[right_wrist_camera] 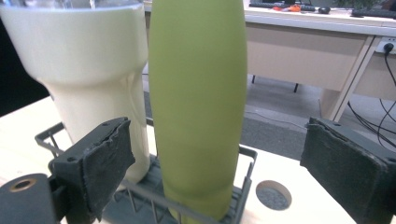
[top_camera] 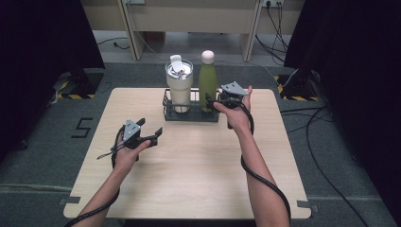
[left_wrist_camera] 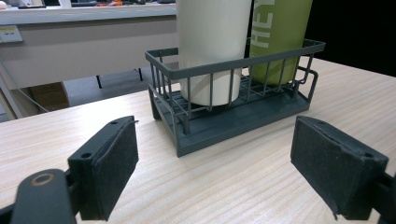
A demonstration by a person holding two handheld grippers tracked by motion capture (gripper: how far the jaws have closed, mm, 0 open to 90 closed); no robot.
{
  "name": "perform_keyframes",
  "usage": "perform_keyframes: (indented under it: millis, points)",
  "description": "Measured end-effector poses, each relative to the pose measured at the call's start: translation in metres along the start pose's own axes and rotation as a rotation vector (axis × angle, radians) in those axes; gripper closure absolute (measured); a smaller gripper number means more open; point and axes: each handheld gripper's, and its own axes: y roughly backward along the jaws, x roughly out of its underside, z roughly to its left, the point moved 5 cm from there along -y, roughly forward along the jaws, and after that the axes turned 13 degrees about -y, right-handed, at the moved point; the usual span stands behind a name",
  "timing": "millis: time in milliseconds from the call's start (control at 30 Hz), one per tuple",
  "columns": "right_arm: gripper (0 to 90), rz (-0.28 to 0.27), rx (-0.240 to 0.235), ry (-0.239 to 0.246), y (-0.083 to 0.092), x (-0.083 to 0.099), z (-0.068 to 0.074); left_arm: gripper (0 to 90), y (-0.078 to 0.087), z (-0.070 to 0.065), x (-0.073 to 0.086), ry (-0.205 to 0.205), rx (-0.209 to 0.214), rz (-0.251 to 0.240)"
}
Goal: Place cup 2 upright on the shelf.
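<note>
A dark wire rack (top_camera: 168, 111) (left_wrist_camera: 219, 122) stands at the table's far middle. In it stand a cream tumbler (top_camera: 179, 87) (left_wrist_camera: 212, 46) (right_wrist_camera: 88, 70) with a white lid and, to its right, a green bottle (top_camera: 207, 80) (left_wrist_camera: 278, 32) (right_wrist_camera: 198, 102) with a pale cap. My right gripper (top_camera: 211, 102) (right_wrist_camera: 215, 172) is open at the rack's right end. Its pads (right_wrist_camera: 105, 163) flank the green bottle's lower body without touching it. My left gripper (top_camera: 155, 135) (left_wrist_camera: 226, 163) hovers open over the table's left middle, empty, pointing at the rack from a short way off.
The light wooden table (top_camera: 189, 179) has a small round hole (right_wrist_camera: 273, 195) just beyond the rack. A long desk (top_camera: 189, 19) stands behind the table. Cables (top_camera: 312, 123) trail over the floor at the right, and black curtains hang on both sides.
</note>
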Motion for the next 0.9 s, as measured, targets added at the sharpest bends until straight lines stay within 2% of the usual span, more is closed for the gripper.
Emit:
perform_keyframes:
  millis: [433, 900]
  points:
    - [9.6, 0.015, 0.013, -0.002, 0.024, 0.020, -0.014, 14.4, 0.000, -0.001, 0.000, 0.000, 0.000, 0.001]
    - [9.6, 0.014, 0.031, -0.029, 0.052, 0.038, -0.030, 14.3, 0.001, -0.001, 0.000, -0.003, -0.002, 0.006]
